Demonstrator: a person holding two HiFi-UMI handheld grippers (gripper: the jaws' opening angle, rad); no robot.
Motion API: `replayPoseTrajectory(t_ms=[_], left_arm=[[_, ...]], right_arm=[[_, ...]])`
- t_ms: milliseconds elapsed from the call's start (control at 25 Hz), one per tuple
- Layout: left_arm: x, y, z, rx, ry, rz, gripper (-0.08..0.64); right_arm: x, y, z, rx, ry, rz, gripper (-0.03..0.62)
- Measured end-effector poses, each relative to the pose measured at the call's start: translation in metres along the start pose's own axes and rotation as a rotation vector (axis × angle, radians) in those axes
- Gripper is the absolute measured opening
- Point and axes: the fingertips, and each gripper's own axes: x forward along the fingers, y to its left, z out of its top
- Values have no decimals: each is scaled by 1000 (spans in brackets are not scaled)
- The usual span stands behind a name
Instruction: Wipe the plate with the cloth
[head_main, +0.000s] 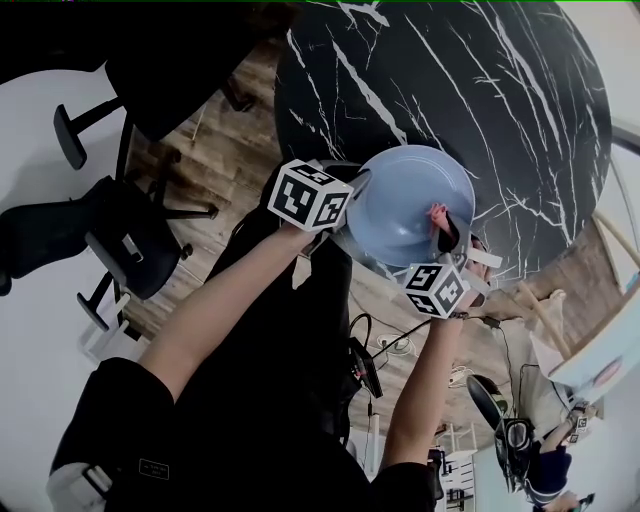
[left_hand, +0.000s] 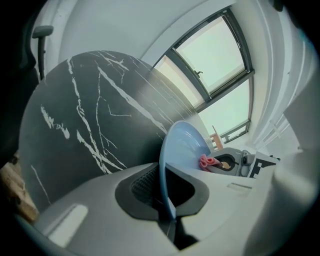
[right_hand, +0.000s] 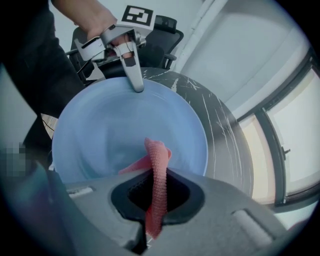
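Left gripper jaws pinch the left rim of a blue plate, held tilted over the near edge of the counter. Right gripper jaws clamp a pink cloth against the plate's right side. Hard wiping could lever the plate out of that rim-only grip and drop it

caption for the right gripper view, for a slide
Right gripper, jaws shut on the pink cloth, facing the blue plate that the left gripper clamps by its rim.

Daylight is admitted through a window beyond the left gripper, and a pale sheen is cast on the table. Both gripper views are bent and darkened at the edges.
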Motion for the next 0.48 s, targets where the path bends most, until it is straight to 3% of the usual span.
replayPoseTrajectory(t_ms=[200,480], left_arm=[[-1,0,1,5,-1,6,17],[-1,-2,0,25,10,6,17]], right_arm=[[-18,46,0,11,17,82,9],[-36,100,19,64,-54,227,9]])
